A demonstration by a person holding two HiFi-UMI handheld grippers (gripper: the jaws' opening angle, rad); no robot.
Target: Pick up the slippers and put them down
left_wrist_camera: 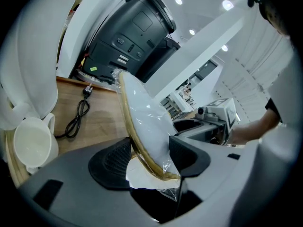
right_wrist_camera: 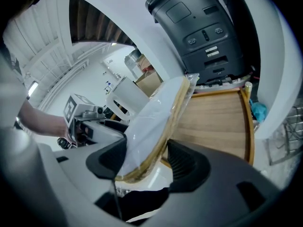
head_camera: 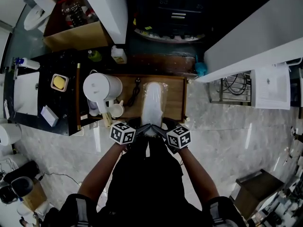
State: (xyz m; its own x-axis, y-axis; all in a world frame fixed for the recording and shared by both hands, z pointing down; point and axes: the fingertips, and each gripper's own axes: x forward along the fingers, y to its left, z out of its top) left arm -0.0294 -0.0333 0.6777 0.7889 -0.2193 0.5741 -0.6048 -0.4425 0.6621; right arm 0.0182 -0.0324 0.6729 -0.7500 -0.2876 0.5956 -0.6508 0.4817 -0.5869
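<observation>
We have the plastic-wrapped slippers (head_camera: 154, 103) picked up at centre frame over the wooden tabletop (head_camera: 176, 103), left gripper (left_wrist_camera: 149, 157) and right gripper (right_wrist_camera: 147, 161) jaws clamped on them, the putting-down apparently yet to do.

surface: wooden tray (head_camera: 175, 98) | on it: kettle (head_camera: 102, 86), cup (head_camera: 116, 109), cord (head_camera: 136, 91)

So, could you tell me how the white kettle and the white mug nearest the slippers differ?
The white kettle is far bigger and taller than the white mug. The kettle's top is lidded; the mug is open and looks empty. The mug stands nearer the wrapped slippers than the kettle. Both are white and upright on the wooden tray.
</observation>
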